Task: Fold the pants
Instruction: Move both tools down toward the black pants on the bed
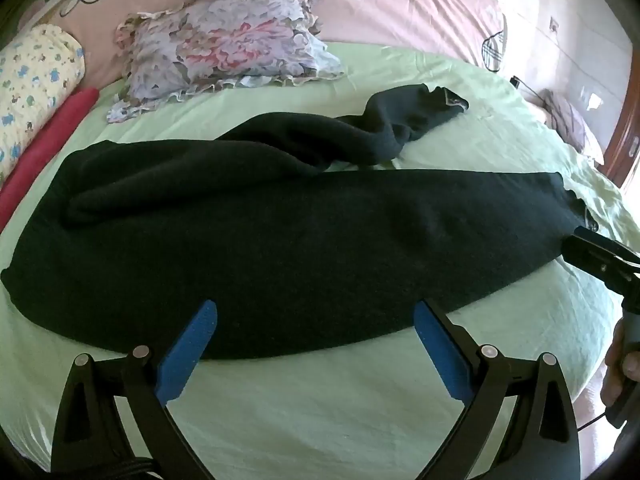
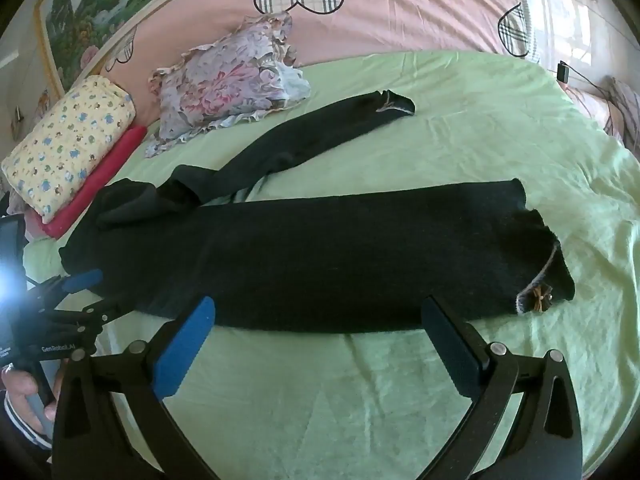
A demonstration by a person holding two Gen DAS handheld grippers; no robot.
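Black knit pants lie lengthwise across the middle of the frame on a green bed sheet, one leg crumpled toward the upper centre. A frilled floral pillow and yellow printed cushion sit upper left. The left hand-held gripper and right hand-held gripper both gape wide, empty, at the near hem.

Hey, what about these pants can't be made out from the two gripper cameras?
- Left wrist view: near-leg hem of the black pants partly covered by the right gripper.
- Right wrist view: waistband end behind the left gripper and glare.
- Both views: fabric too dark to show seams.
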